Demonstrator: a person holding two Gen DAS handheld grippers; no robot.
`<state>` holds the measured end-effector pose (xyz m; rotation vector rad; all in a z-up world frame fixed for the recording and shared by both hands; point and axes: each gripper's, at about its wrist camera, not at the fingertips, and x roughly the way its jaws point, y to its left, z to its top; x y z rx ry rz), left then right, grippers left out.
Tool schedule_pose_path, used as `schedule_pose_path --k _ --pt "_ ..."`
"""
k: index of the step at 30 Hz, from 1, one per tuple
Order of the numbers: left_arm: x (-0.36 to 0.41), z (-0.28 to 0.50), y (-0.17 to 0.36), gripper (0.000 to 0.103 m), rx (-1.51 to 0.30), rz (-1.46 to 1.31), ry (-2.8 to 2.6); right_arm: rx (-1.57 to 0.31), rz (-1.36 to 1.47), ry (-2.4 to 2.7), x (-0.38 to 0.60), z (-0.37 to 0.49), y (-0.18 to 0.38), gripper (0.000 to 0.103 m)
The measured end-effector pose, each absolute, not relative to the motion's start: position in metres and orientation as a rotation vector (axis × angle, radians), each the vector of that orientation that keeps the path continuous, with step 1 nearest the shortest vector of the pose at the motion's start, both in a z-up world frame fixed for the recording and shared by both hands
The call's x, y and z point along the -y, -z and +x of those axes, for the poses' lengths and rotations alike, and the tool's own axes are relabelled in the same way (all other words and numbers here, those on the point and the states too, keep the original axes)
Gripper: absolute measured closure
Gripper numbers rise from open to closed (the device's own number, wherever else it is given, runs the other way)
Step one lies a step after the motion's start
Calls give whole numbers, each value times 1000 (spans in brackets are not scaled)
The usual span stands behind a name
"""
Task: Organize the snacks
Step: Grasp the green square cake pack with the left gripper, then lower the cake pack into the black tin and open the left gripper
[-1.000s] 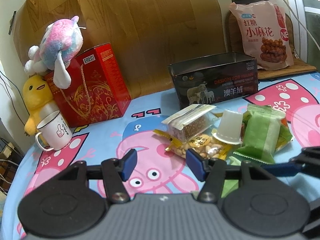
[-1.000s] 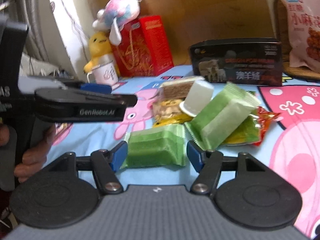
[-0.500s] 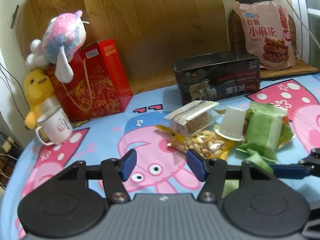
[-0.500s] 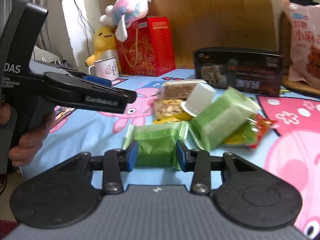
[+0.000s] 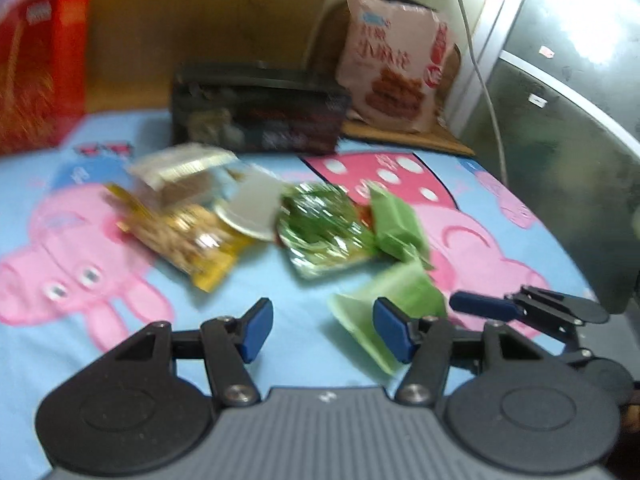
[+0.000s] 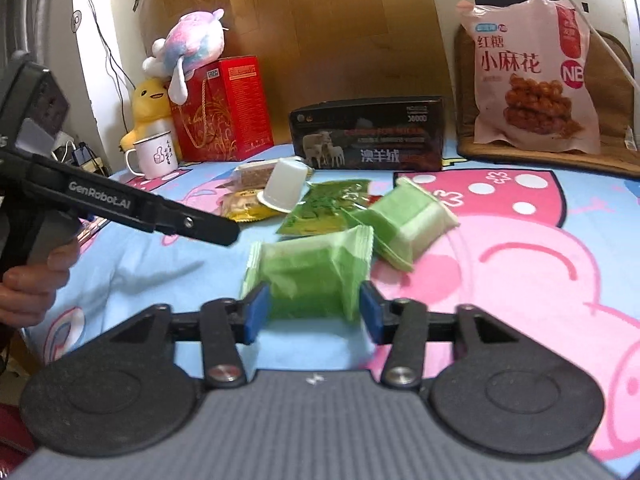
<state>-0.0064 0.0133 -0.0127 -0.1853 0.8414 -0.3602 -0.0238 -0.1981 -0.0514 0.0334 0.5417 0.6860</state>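
straddling a green snack packet [image 6: 316, 276], right claw [image 6: 312, 312] just reopened; left claw [image 5: 322, 330] apart.

1. The right gripper [image 6: 311, 312] is built of black plastic arms on two round black discs, set on a grey ribbed body.
2. Its fingertips [image 6: 256, 312] are faced with blue pads.
3. A silver screw [image 6: 223, 373] is set at the foot of each arm.
4. A small white mark is printed on the grey body between the screws.
5. The left gripper [image 5: 322, 328] is made the same way: black arms, blue pads, silver screws, grey ribbed body.
6. Seen from the side, the left gripper's long black finger [image 6: 132, 206] is lettered "GenRobot_AI" in white.
7. A hand [image 6: 34, 280] is seen around its dark grey grip.
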Motion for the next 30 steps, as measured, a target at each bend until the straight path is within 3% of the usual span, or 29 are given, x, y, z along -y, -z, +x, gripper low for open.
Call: schedule_pose_path --k 3,7,8,9,11,14,22,30 --pt "-6 -1 24 44 -891 -232 406 -544 7 -682 199 -24 52 29" --pt "5 8 28 42 -877 -242 426 -579 -51 -713 191 -14 57 27" --pt "8 11 29 48 -877 -244 435 -582 -62 -720 187 -11 59 32" --pt "10 12 29 49 -874 -245 441 -572 -77 -729 182 -12 59 45" --pt "9 11 24 57 -852 -234 427 -568 -95 -735 172 -11 56 48" --pt "-1 11 13 63 -824 -230 401 -561 -62 -736 169 -8 53 63" --pt "-22 51 -36 63 -674 -234 375 -448 17 -725 157 27 13 64" --pt "-30 149 -81 64 -553 -196 312 -337 51 -689 136 121 -31 64"
